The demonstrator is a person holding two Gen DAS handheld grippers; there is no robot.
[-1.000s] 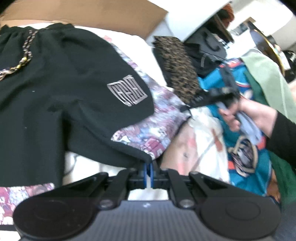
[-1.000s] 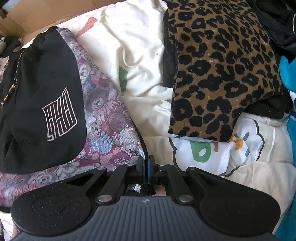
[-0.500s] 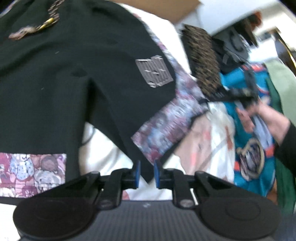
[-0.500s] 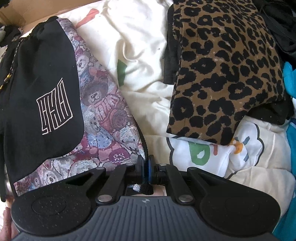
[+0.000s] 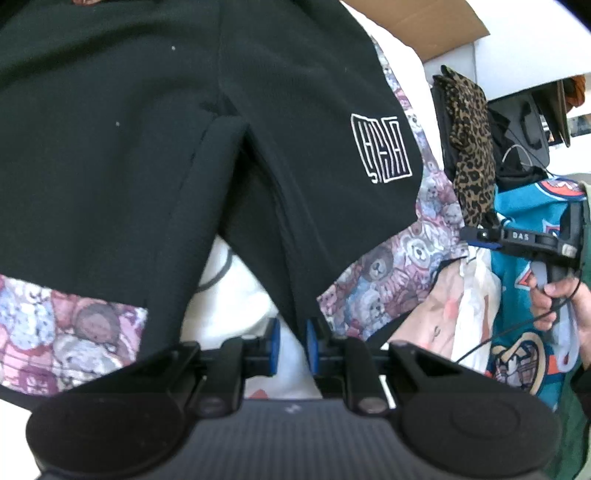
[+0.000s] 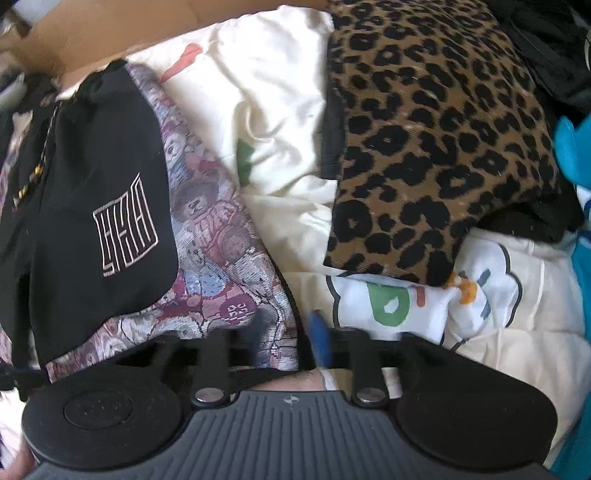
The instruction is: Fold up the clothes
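Two grippers work on the black shorts (image 5: 155,155), spread flat over white bedding (image 6: 280,122). Left gripper (image 5: 290,345) has jaws slightly apart, hem between them. Right gripper (image 6: 288,338) is opening, bear-print edge between. Best let both release fully before smoothing the fold.

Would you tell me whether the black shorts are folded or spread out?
Spread out: the black shorts lie flat, with both legs apart and the hem split visible between them.

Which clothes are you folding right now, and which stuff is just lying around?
Folding now:
black shorts with teddy-bear trim
left gripper
right gripper, jaws opening

Lying about:
leopard-print garment
teal jersey
cardboard
white printed sheet
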